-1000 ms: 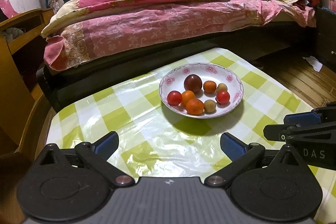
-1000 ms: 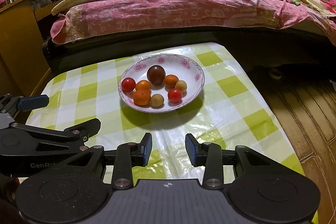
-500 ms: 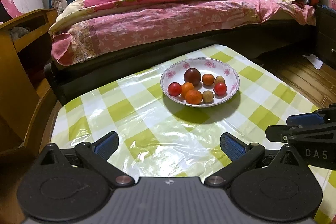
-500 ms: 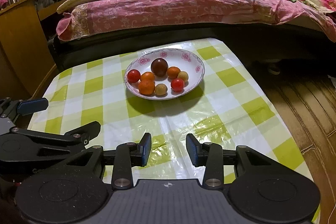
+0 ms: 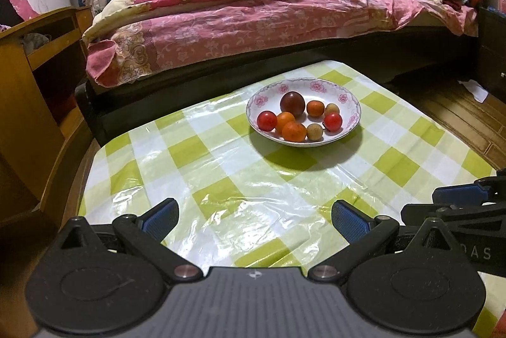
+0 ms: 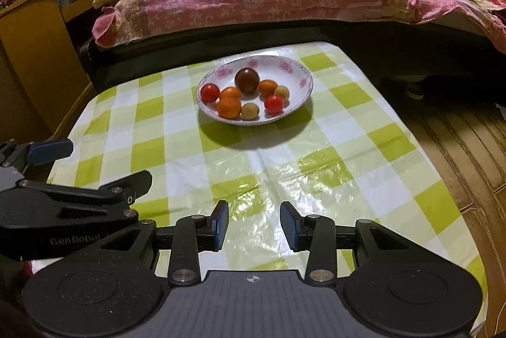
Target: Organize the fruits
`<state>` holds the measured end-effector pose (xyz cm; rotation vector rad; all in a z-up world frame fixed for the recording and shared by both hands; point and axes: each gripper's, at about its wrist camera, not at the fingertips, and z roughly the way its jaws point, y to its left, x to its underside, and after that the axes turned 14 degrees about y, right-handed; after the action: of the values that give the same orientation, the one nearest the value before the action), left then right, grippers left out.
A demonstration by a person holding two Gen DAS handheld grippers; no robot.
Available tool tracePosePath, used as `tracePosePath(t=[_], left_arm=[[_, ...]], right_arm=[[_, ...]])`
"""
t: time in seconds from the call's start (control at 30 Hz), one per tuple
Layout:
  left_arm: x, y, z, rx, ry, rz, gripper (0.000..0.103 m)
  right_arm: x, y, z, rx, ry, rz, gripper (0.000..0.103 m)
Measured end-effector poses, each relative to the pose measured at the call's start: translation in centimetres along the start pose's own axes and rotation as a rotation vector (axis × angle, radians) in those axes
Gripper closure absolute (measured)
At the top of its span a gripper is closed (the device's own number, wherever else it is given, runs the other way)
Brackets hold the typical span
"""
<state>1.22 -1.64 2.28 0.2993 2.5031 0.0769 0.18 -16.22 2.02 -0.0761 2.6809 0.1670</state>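
A white floral plate [image 5: 348,99] [image 6: 297,75] stands toward the far end of the green-checked table. It holds several small fruits: a dark plum [image 5: 292,103] [image 6: 247,80], red tomatoes [image 5: 266,120] [image 6: 274,104], oranges [image 5: 294,131] [image 6: 228,107] and tan longans [image 5: 315,131] [image 6: 250,111]. My left gripper [image 5: 254,216] is open wide and empty above the near table. My right gripper [image 6: 254,224] is open, jaws narrower, and empty, also well short of the plate.
The checked tablecloth [image 5: 221,167] [image 6: 332,154] covers a low table. A bed with pink quilts [image 5: 268,9] runs behind it. A wooden desk [image 5: 28,78] stands at left, wooden floor [image 6: 468,141] at right. The left gripper's body [image 6: 63,205] shows in the right wrist view.
Both grippers have pulled back and up from the plate, which now looks smaller and farther. Jaw openings are unchanged.
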Motion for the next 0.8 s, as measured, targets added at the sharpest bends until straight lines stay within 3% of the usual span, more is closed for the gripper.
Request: tracePosePath(t=[0.8], left_arm=[[1.3,-0.3,0.0,-0.017,0.026,0.017,0.0]], right_arm=[[1.0,0.4,-0.1,0.008,0.008,-0.001,0.068]])
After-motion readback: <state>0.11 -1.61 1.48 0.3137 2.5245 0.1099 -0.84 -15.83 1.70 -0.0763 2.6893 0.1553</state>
